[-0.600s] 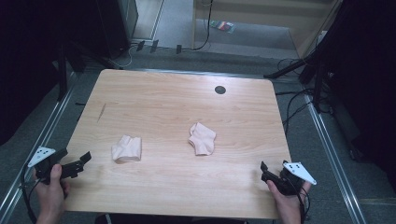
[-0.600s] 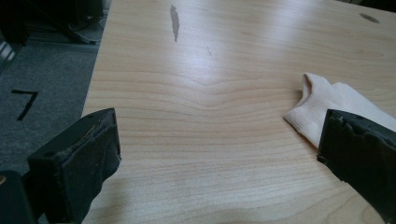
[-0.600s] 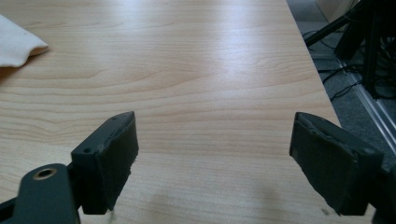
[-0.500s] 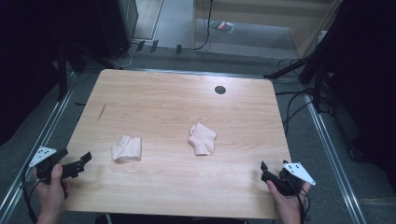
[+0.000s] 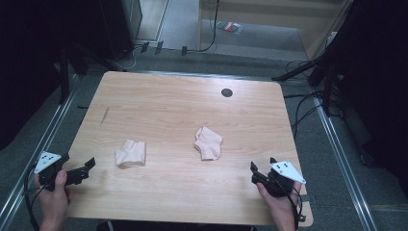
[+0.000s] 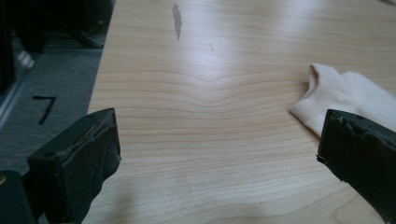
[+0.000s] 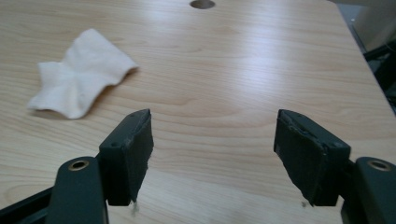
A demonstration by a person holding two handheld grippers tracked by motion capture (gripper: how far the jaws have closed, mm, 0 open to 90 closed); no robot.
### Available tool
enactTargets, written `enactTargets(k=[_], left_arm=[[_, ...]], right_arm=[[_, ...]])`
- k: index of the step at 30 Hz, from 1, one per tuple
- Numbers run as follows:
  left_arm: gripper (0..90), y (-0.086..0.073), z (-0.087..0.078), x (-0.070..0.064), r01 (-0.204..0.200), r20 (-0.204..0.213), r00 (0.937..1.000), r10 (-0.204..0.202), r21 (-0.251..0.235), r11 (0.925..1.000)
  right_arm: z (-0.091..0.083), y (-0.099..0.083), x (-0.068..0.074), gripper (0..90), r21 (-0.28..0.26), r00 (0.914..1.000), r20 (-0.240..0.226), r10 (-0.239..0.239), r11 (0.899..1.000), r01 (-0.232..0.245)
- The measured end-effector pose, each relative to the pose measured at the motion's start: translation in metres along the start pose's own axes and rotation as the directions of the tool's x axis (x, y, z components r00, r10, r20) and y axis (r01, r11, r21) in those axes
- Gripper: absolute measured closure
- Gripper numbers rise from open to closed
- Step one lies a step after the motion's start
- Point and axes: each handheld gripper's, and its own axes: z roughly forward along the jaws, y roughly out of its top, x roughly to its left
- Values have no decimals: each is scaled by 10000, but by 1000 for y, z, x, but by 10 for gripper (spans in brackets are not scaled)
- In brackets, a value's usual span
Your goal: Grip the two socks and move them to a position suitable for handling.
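At the near left corner of the wooden table (image 5: 183, 110), a hand holds the left gripper (image 5: 88, 166) just over the table's left edge, its jaws spread wide with nothing between them. In the left gripper view the two black jaws stand far apart over bare wood, and the left sock (image 6: 348, 100) lies ahead and toward the right jaw, apart from both. In the high view this left sock (image 5: 130, 153) lies flat just beside that gripper, a little farther onto the table, pale pink and folded over on itself.

Nearer the middle lies the right sock (image 5: 208, 143) (crumpled, with its cuff end turned toward the far side), well apart from the first. A thin dark mark (image 5: 104, 115) streaks the wood toward the left edge, and a round dark hole (image 5: 226, 92) sits near the far edge.

At the near right corner another hand holds the right gripper (image 5: 257, 171), its jaws also spread and empty. In the right gripper view the right sock (image 7: 81, 74) lies ahead and to the left of the open jaws, clear of them.
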Motion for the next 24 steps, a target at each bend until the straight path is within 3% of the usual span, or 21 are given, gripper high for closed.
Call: enactTargets(k=[3,6,21,24], left_arm=[[0,1,1,-4,-120,-102,9999,121,138,9998],[0,3,0,-13,-95,33,9999,95,151,9998],[0,9,-1,-39,55,655,9978,-60,85,9999],[0,10,-1,-45,107,1059,9943,-119,126,9999]], right_arm=[[1,3,9,324,61,9994,-256,-234,9997,235],[3,9,23,394,29,9928,-1048,-571,9983,577],[20,22,68,443,385,9820,-1650,-919,9943,995],[25,23,76,443,473,9795,-1771,-962,9932,1061]])
